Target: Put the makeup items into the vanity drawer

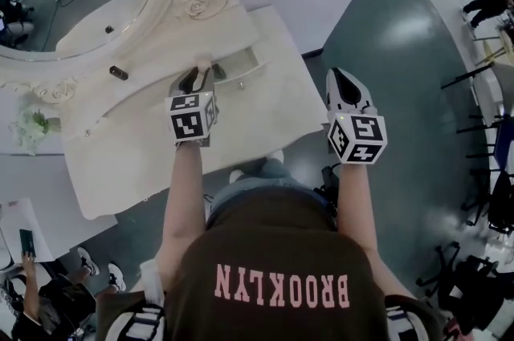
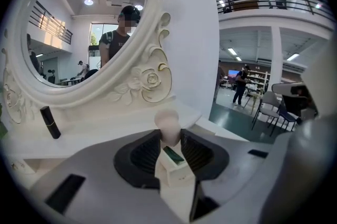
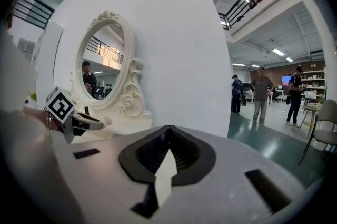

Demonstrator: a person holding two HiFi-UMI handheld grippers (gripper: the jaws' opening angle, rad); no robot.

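Left tongs [image 2: 169, 134] pinch a pale pink makeup item [image 2: 169, 122] below its round top. It is probably light and slippery. Right tongs [image 3: 167, 129] are pressed together, empty.

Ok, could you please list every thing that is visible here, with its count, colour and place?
White vanity table: one, white, middle of the head view.
Ornate white oval mirror: one, white frame, at the vanity's back.
White drawer: one, white, seems pulled out at the vanity's front.
Black lipstick tube: one, black, on the vanity top below the mirror.
Flower bunch: one, white and green, at the vanity's left end.
Bystanders: several, mostly dark clothes, far across the floor.
Pale pink round-topped makeup item: one, pink, gripped by the left gripper.
Left gripper: one, grey, above the vanity.
Right gripper: one, grey, jaws together, empty, over the floor.
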